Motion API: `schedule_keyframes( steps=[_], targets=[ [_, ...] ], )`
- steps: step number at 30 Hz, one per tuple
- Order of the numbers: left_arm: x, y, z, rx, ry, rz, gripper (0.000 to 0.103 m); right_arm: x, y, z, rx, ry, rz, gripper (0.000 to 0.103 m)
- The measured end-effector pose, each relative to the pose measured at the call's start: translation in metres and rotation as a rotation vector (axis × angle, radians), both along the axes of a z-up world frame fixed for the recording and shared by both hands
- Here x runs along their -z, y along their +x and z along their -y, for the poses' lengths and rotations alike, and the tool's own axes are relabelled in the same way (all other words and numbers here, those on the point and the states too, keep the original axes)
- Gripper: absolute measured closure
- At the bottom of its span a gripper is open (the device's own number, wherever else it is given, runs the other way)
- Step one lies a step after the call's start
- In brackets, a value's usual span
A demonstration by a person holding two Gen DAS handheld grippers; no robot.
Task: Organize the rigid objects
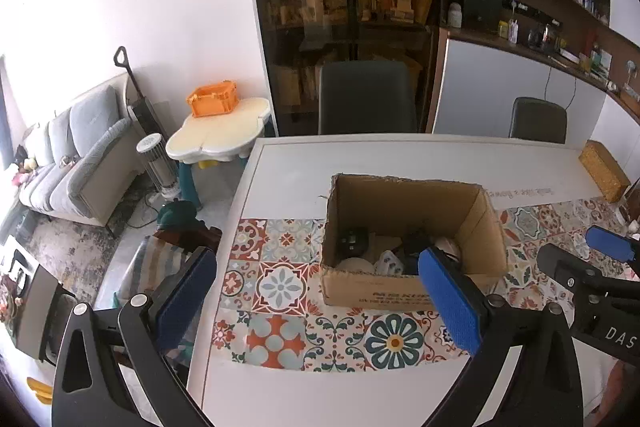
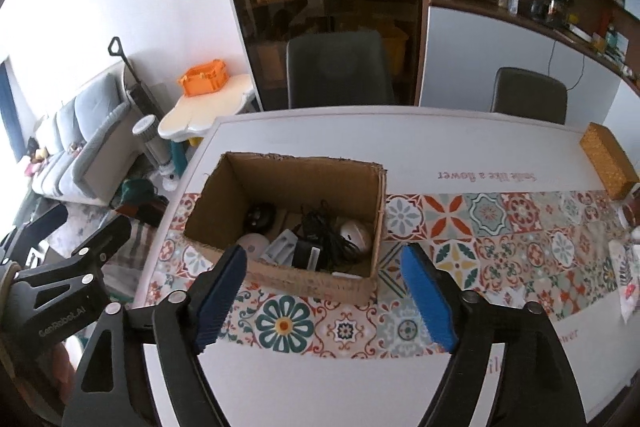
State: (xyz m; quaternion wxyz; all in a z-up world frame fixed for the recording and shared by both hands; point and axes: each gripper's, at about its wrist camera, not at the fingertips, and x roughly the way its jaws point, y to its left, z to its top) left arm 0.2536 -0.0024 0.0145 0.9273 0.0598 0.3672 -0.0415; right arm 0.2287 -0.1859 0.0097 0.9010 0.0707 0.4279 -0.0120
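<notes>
Cardboard box [image 2: 288,183]: only right view shows its tangled cable [image 2: 326,231].

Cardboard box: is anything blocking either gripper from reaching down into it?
Nothing visible. The cardboard box is open-topped, and both the left gripper and right gripper are open, empty, and clear above its near wall.

Open brown cardboard box [image 2: 288,223] upright on the patterned runner, black round gadget [image 2: 260,215] at 9 o'clock inside, tangled black cable [image 2: 324,235] centre, white dome [image 2: 355,234] at 3 o'clock
</notes>
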Motion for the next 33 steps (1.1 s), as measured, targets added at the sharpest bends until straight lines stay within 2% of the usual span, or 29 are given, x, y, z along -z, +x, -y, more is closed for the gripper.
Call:
schedule_keyframes(
  steps=[8,18,33],
  targets=[
    [-0.025,-0.040,-0.008,0.008,-0.031,0.067,0.000,-0.020,-0.041,0.001,0.023,-0.019,0.058,0.017],
    [-0.047,-0.082,-0.009,-0.002,-0.002,0.150,0.000,-0.047,-0.082,-0.003,0.043,-0.089,0.158,0.015],
    [-0.063,-0.101,-0.010,0.014,-0.041,0.185,0.000,-0.065,-0.105,0.001,0.054,-0.082,0.212,0.015]
  ],
)
